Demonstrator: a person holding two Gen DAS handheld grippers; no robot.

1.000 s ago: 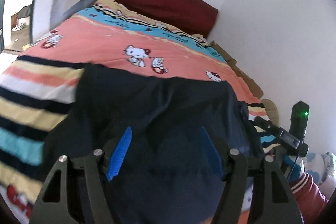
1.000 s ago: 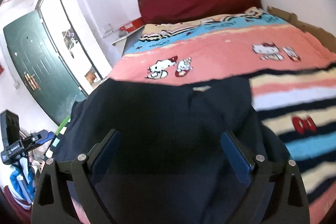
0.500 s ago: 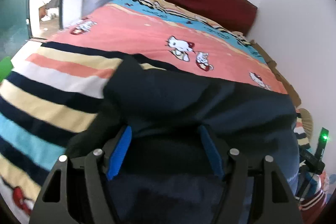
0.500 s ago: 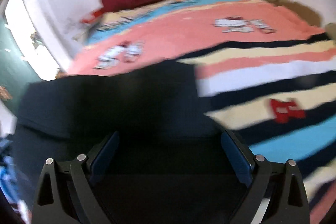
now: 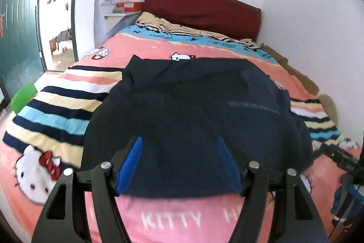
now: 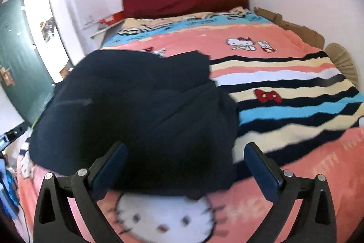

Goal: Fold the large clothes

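Since one second ago both grippers have drawn back toward the foot of the bed; the dark garment, which then filled the space between the fingers, now lies released on the blanket, with pink blanket showing between its near hem and the fingers.

Bed (image 5: 68, 106): covered by a pink and striped cartoon-cat blanket (image 6: 295, 106), dark red headboard (image 5: 202, 10) at the far end against the white wall.

Green door (image 5: 18, 38): open, at the left of the left wrist view.

Garment (image 5: 193, 106): navy, bunched rather than flat, lying across the middle of the blanket; a faint line of lettering on its right part in the left wrist view. In the right wrist view it (image 6: 136, 111) sits left of centre, a fold ridge running across it.

Left gripper (image 5: 179, 165): fingers spread wide, blue pads hovering at the garment's near hem, nothing clamped between them.

Right gripper (image 6: 186, 167): fingers likewise wide apart and holding nothing, the left pad over the garment's near edge, the right pad over bare striped blanket.

Red box (image 5: 129, 5): on a shelf left of the headboard.
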